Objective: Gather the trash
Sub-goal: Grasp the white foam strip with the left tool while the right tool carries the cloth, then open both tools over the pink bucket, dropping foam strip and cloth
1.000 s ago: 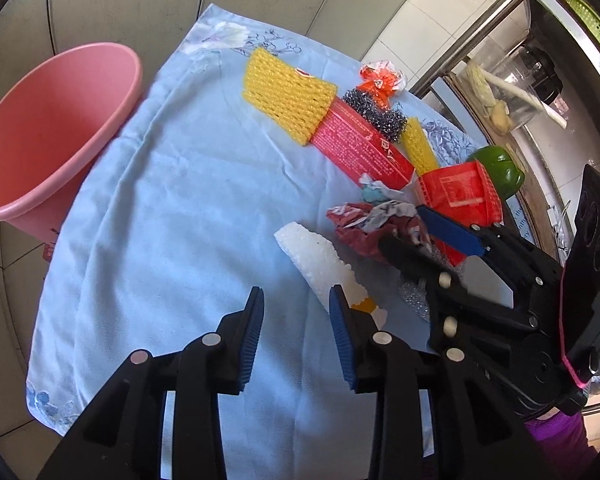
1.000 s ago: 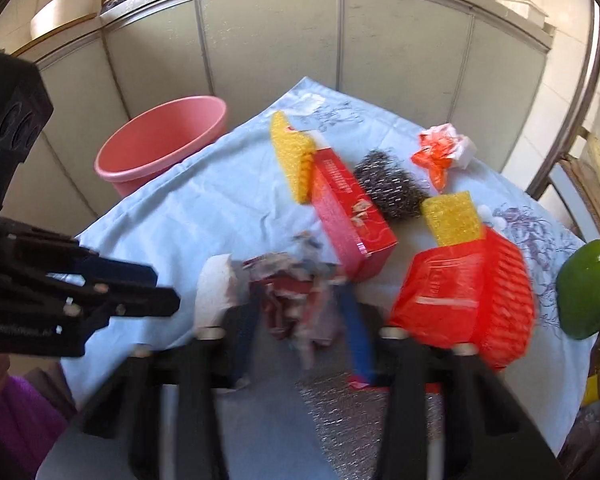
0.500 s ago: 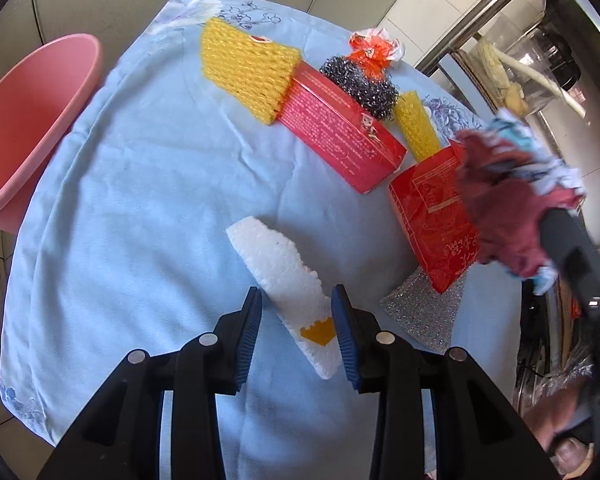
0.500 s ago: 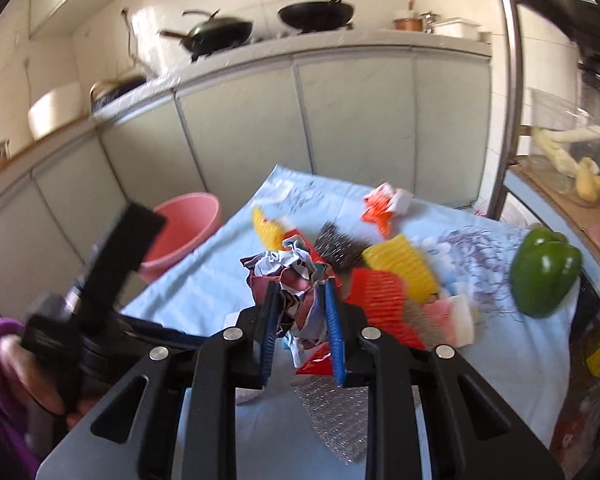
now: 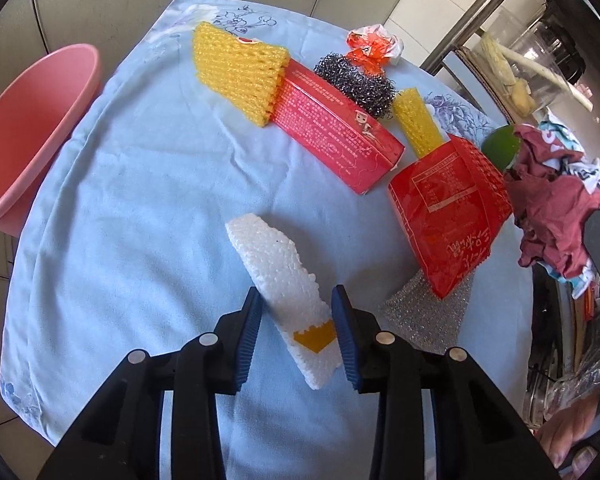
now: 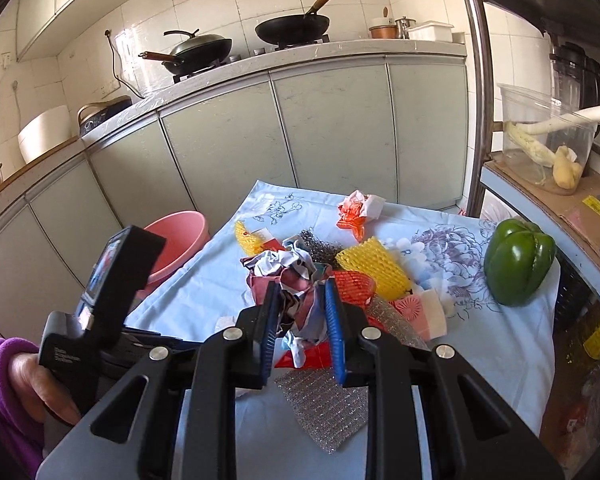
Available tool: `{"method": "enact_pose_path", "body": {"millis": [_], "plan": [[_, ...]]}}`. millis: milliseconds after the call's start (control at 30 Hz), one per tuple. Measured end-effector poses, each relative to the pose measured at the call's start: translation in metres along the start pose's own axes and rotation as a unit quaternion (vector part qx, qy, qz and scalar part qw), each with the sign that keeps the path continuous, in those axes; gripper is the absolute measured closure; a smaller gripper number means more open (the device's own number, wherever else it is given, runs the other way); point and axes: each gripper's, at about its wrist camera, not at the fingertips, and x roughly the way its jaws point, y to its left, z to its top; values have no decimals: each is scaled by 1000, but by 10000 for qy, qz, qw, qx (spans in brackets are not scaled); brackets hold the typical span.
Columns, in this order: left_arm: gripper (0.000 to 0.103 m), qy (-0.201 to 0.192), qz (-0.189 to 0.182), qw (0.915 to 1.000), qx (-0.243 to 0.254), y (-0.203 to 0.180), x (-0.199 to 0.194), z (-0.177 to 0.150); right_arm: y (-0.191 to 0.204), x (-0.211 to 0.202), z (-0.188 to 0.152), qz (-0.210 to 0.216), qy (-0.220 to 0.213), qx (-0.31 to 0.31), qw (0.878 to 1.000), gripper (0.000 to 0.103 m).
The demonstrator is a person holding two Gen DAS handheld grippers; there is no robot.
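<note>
Already the right gripper [image 6: 300, 320] pinches a crumpled maroon-and-white wrapper [image 6: 288, 276] by one fold, which could slip, while the left gripper [image 5: 296, 324], closing around a white foam strip [image 5: 284, 280], may skid off its tapered end.

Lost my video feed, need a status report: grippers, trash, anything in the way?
Right gripper shut on crumpled maroon-and-white paper wad, lifted. Left gripper open, closing astride white foam strip on blue tablecloth. Pink plastic bin unobstructed.

Crumpled maroon wrapper [image 6: 296, 280] held aloft; white foam strip [image 5: 284, 276] on cloth.
</note>
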Motion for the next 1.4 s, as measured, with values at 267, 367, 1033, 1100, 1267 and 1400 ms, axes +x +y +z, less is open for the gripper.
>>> {"method": "enact_pose_path", "body": {"millis": [267, 367, 1033, 1100, 1267, 1400], "plan": [[72, -263, -238, 9991, 231, 5, -17, -9, 5, 0, 1, -17, 8, -6, 10000, 80], [72, -499, -243, 9981, 270, 9, -31, -8, 10, 1, 2, -17, 13, -43, 10000, 80], [72, -2122, 522, 9757, -180, 126, -118, -3, 101, 75, 34, 742, 453, -568, 9946, 80], [72, -2241, 588, 9725, -235, 139, -124, -3, 113, 85, 38, 833, 495, -629, 9933, 80], [71, -2475, 815, 9646, -402, 174, -135, 1, 145, 117, 52, 1105, 592, -764, 9892, 80], [71, -2490, 932, 9619, -642, 199, -133, 8, 167, 145, 58, 1240, 723, -863, 9859, 80]]}}
